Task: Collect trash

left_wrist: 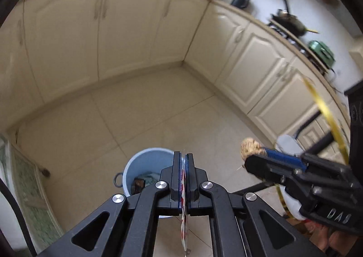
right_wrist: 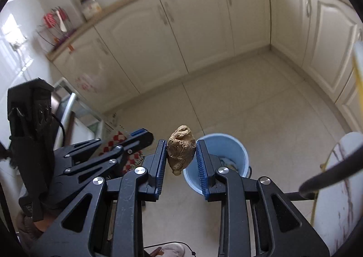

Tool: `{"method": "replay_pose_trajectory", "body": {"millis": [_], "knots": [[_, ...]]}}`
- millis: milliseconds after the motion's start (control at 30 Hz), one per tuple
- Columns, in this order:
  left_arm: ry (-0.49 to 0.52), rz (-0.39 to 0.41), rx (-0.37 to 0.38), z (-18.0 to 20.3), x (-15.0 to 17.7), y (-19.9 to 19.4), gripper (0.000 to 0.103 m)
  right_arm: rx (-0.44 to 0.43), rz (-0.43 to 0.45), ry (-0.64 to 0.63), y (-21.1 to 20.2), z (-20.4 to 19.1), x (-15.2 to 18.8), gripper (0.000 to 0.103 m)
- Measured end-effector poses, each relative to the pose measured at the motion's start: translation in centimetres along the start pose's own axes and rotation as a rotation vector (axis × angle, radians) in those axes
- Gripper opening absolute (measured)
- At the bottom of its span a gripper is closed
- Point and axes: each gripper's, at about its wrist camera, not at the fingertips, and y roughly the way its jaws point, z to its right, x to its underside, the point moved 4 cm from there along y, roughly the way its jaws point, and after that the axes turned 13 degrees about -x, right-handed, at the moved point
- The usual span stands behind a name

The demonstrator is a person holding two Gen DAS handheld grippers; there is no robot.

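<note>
Brown lump (right_wrist: 181,149) pinched in right gripper (right_wrist: 181,154) (above bin (right_wrist: 236,148)).

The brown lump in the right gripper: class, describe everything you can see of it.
The brown lump is a rough, crumpled, tan-brown wad, roughly egg-shaped with a pointed lower end; its material is unclear. It hangs upright, pinched on both sides by the blue pads of the right gripper, in the air above the tiled floor, with the blue bucket just beyond. Nothing else touches it.

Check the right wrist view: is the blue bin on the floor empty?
No. The blue bin already has some crumpled scraps lying in its bottom, visible just past the right tool, which grips a brown lump.
</note>
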Motion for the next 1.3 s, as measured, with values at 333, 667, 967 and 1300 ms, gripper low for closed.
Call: {"method": "replay_pose_trajectory", "body": {"millis": [333, 667, 967, 1300], "knots": [[-0.048, -0.119, -0.036, 1.0, -1.5, 11.8, 0.005, 0.027, -0.131, 0.106, 9.5, 7.5, 2.2, 0.031], [-0.076, -0.104, -0.097, 2.0, -1.0, 12.0, 0.050, 0.035, -0.125, 0.114, 7.8, 8.7, 2.7, 0.051], [-0.121, 0.104, -0.219, 0.4, -1.1, -1.5, 0.068, 0.036, -0.018, -0.031, -0.1, 1.4, 0.5, 0.071], [-0.015, 0.488, -0.251, 8.0, 2.1, -21.1, 0.099, 0.131, 0.286, -0.232, -18.6, -10.0, 2.0, 0.098]]}}
